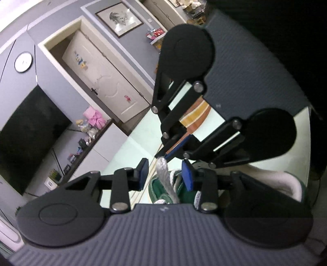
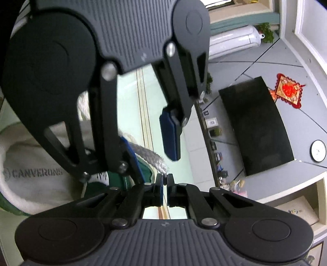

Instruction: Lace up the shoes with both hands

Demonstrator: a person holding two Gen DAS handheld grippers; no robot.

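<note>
Right gripper jaws pinched on lace tip, above the green shoe; left gripper jaws wide, straddling lace, gripping nothing; threading mostly left, I'd judge.

A dark television hangs on the grey wall beside a round clock, a white door and a framed picture.

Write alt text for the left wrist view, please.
The open left gripper straddles a grey shoelace rising from a green shoe, while the right gripper pinches the lace's tip from above. A living room lies behind.
</note>
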